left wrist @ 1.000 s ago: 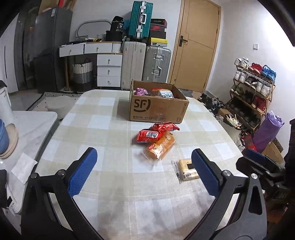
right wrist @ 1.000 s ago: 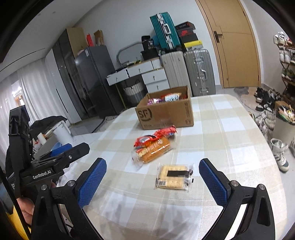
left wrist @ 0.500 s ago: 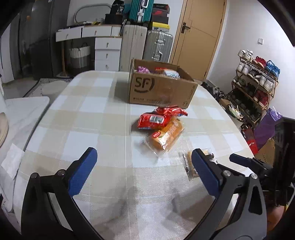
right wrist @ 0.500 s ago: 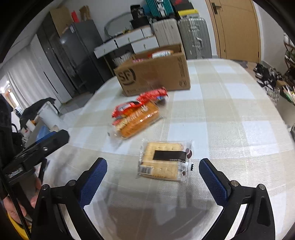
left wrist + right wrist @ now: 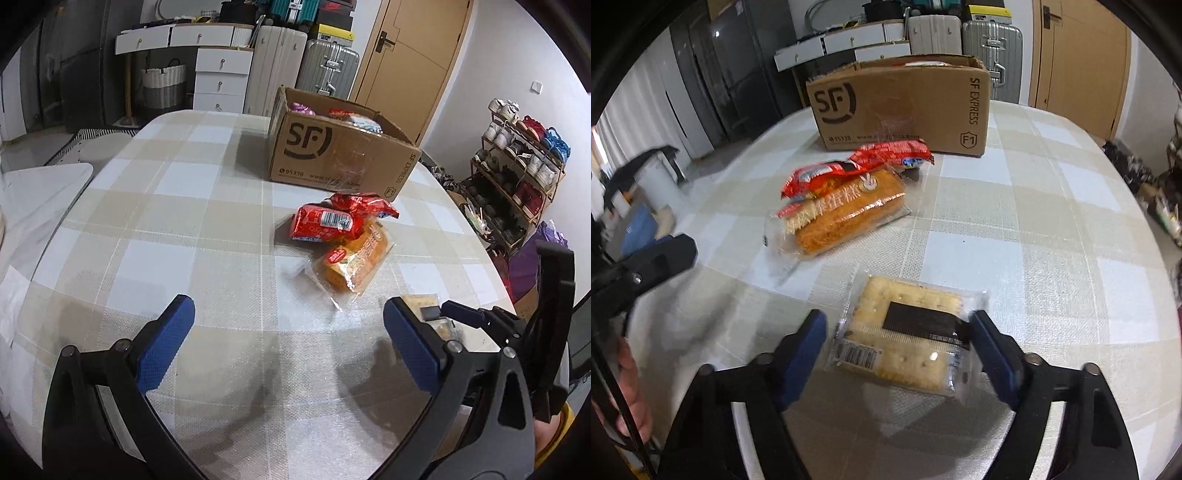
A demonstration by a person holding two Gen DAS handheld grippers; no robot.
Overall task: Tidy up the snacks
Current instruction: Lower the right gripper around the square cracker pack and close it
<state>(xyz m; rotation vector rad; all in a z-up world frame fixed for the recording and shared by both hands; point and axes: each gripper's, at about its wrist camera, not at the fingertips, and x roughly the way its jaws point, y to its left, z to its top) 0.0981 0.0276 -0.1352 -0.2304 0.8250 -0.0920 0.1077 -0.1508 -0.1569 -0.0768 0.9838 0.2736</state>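
The right gripper (image 5: 897, 339) sat low over the checked tablecloth (image 5: 1052, 236), its blue-padded fingers (image 5: 809, 343) spread to either side of a clear-wrapped cracker pack (image 5: 905, 339). The right-hand pad looked to be touching the wrapper's edge while the left-hand pad stood just clear of it, so the pack lay between the jaws without being clamped. It rested flat on the cloth, barcode end toward the camera.

The left gripper (image 5: 288, 343) hovered over a bare stretch of the same cloth, fingers (image 5: 166, 339) spread wide and holding nothing. In its view the cracker pack (image 5: 428, 314) was mostly hidden behind the right-hand pad.

Farther along the table (image 5: 147, 221) lay an orange cake in clear wrap (image 5: 842, 218), with a red snack packet (image 5: 827, 177) resting partly on top of it and a second red packet (image 5: 894, 151) just beyond, close to the foot of the box.

Behind them stood an open cardboard box (image 5: 901, 107) printed "SF", with several snacks (image 5: 332, 114) visible inside. Beyond the table were suitcases (image 5: 325, 70), white drawers (image 5: 221, 77) and a wooden door (image 5: 402, 48); a shoe rack (image 5: 517, 166) stood by the wall at right.
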